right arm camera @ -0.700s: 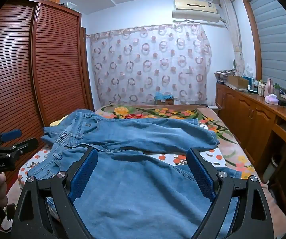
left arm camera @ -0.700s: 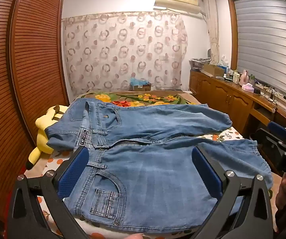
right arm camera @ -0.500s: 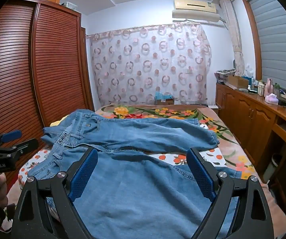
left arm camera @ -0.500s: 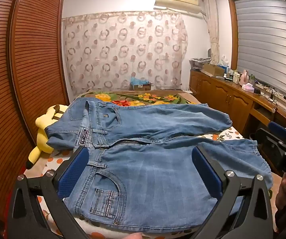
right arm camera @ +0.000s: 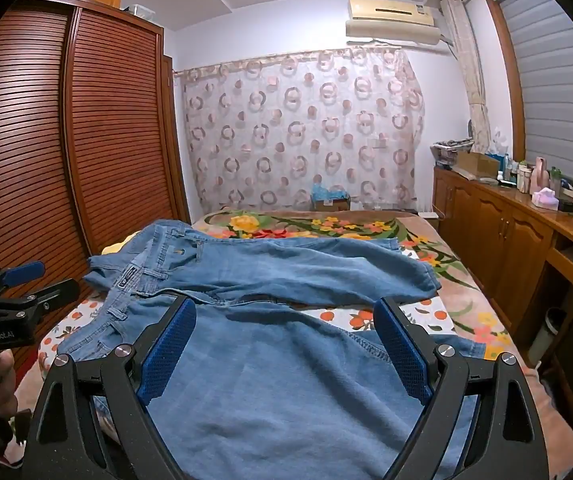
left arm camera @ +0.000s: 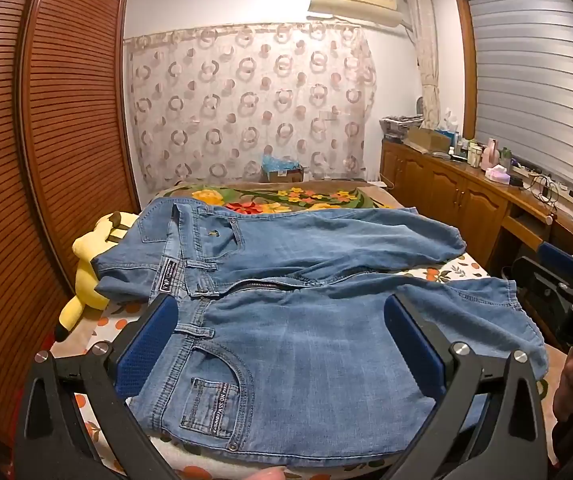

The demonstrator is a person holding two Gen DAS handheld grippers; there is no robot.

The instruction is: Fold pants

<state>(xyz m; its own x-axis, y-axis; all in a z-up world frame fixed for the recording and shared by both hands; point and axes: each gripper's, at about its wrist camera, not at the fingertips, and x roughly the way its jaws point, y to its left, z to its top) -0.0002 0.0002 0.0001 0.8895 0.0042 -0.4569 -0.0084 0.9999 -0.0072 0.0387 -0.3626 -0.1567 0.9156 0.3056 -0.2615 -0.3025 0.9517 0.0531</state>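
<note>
jeans (left arm camera: 306, 320) flat on bed (right arm camera: 426, 316) — jaws wide

- The bed (left arm camera: 458, 270) carries everything; its near part shows a white sheet with orange fruit print.
- A floral blanket (left arm camera: 286, 198) covers the bed's far end.
- Blue jeans (left arm camera: 306, 344) lie spread flat across the near half, waistband toward the left edge, both legs running toward the right edge.
- A yellow plush toy (left arm camera: 86, 268) lies at the left edge, partly under the jeans' waistband.
</note>
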